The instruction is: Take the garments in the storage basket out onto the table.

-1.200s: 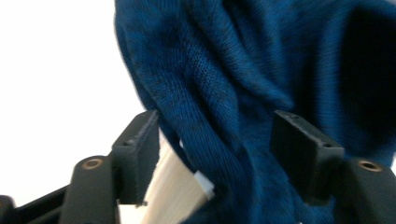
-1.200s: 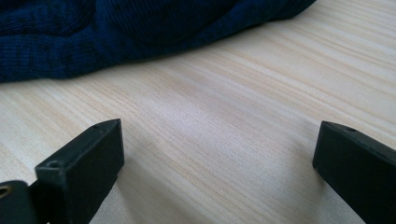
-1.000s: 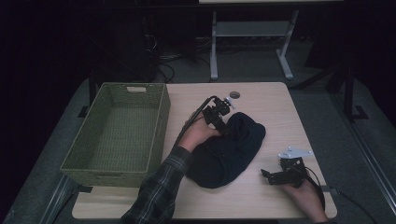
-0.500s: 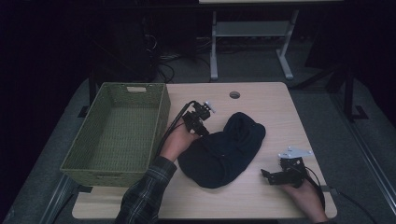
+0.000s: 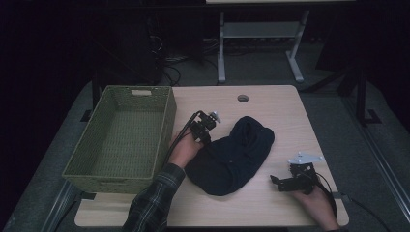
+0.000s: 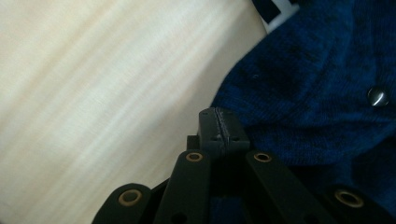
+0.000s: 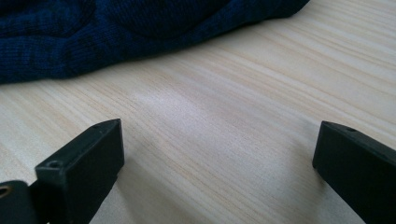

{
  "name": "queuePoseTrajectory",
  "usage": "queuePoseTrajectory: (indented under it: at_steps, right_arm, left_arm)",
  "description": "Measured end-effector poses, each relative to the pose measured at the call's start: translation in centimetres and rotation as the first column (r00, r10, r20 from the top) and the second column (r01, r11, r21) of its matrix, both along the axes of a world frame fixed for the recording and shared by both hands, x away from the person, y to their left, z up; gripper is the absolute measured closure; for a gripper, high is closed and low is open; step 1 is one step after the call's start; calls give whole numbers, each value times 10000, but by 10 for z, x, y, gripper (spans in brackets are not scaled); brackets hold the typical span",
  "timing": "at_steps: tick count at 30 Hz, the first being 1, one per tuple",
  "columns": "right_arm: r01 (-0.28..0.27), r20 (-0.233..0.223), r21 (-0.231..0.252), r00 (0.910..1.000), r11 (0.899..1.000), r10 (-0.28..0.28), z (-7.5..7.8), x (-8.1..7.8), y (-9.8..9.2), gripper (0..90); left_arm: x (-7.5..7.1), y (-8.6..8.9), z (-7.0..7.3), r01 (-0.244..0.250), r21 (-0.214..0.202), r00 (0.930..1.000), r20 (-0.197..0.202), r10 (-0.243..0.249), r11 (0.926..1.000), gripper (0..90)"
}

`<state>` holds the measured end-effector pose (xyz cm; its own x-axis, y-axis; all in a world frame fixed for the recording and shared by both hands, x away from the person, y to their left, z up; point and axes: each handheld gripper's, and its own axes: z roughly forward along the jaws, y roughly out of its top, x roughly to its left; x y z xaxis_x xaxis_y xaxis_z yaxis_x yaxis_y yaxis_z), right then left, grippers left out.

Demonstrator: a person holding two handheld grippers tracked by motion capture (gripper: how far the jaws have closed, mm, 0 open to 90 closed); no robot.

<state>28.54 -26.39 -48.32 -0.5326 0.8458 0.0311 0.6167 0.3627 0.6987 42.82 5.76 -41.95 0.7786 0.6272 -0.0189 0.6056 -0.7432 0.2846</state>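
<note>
From above, the left gripper (image 5: 207, 126) sits at the near-left edge of the sweater (image 5: 232, 154), its jaws just closed; the right gripper (image 5: 285, 181) rests apart on the desk (image 5: 270, 106), beside a basket (image 5: 121, 135). Left gripper view: jaws pressed together at the sweater's (image 6: 317, 84) hem; any pinched fabric cannot be made out. Right gripper view: jaws spread, sweater (image 7: 116, 32) well ahead.

Garment (image 6: 317, 84) cut off by frame edge
</note>
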Motion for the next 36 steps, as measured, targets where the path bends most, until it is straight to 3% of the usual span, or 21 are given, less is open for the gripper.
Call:
queuePoseTrajectory:
  at_steps: [3, 7, 14, 20, 24, 31, 36]
  right_arm:
    - [1, 0, -3, 10000, 10000, -1, 0, 0, 0, 17]
    - [0, -1, -4, 10000, 10000, 0, 0, 0, 0, 17]
    - [1, -2, -7, 10000, 10000, -1, 0, 0, 0, 17]
    - [3, -2, -6, 10000, 10000, -3, 0, 0, 0, 17]
    - [2, -3, -6, 10000, 10000, -2, 0, 0, 0, 17]
    - [-1, -5, -8, 10000, 10000, 1, 0, 0, 0, 17]
    - [-1, -10, -10, 10000, 10000, 1, 0, 0, 0, 17]
  left_arm:
    - [-6, 0, -3, 138, 148, 9996, -248, -135, 9998, 899]
    - [-19, 1, -5, 369, -12, 9980, -508, -369, 9993, 899]
    - [-46, 7, -7, 718, -645, 9929, -897, -775, 9953, 899]
    - [-68, 11, -12, 981, -1526, 9869, -1120, -1158, 9834, 898]
    - [-81, 9, -16, 1107, -1983, 9846, -1113, -1346, 9739, 899]
    - [-100, 5, -16, 1634, -2196, 9778, -934, -1874, 9618, 896]
    - [-103, 17, -11, 1356, -2436, 9868, -536, -1529, 9604, 797]
